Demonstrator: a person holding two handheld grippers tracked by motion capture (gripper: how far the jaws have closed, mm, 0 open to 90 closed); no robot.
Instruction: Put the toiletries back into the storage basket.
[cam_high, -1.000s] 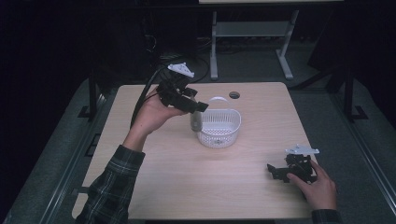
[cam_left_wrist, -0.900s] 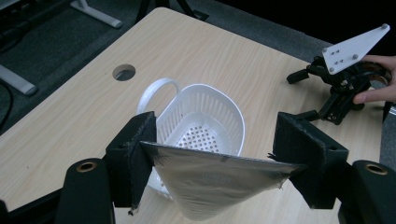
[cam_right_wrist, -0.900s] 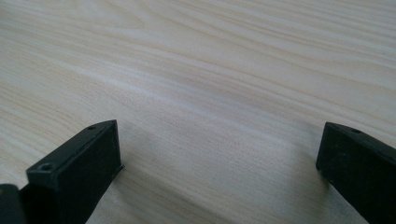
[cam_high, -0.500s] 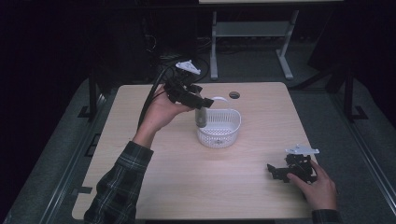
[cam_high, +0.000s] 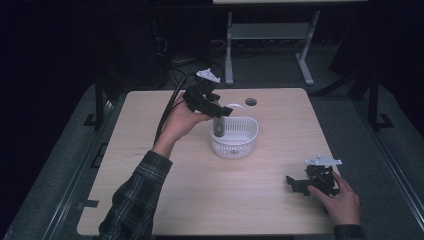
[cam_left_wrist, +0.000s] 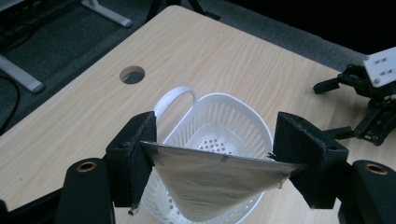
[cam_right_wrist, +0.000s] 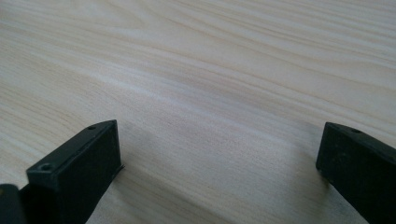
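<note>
The left gripper (cam_high: 220, 114) is hanging above the 9 o'clock rim of the white basket (cam_high: 234, 137), its jaws clamping a grey pouch (cam_high: 218, 126) by the top edge. In the high view the pouch is dangling straight down from the jaws, with its lower end dipping inside the basket close to the near-left wall; whether it is touching the basket floor cannot be told. In the left gripper view the pouch (cam_left_wrist: 215, 179) is stretching flat between the two black pads and tapering to a rounded bottom over the perforated basket (cam_left_wrist: 233, 126), whose looped handle (cam_left_wrist: 175, 100) is pointing toward 11 o'clock, in the direction of the round hole (cam_left_wrist: 132, 74) in the worktop (cam_left_wrist: 224, 51).

The basket is sitting a little toward 12 o'clock from the middle of the worktop (cam_high: 150, 150), with the hole (cam_high: 251, 102) just beyond it at 1 o'clock. A black cable (cam_high: 170, 107) is trailing from the left gripper toward 7 o'clock along the person's plaid sleeve (cam_high: 135, 205).

The right gripper (cam_high: 300, 182) is resting on the worktop at 4 o'clock, well apart from the basket, under the person's right hand (cam_high: 340, 200). Its jaws are standing wide apart with bare wood grain (cam_right_wrist: 210, 93) between them, gripping nothing.
</note>
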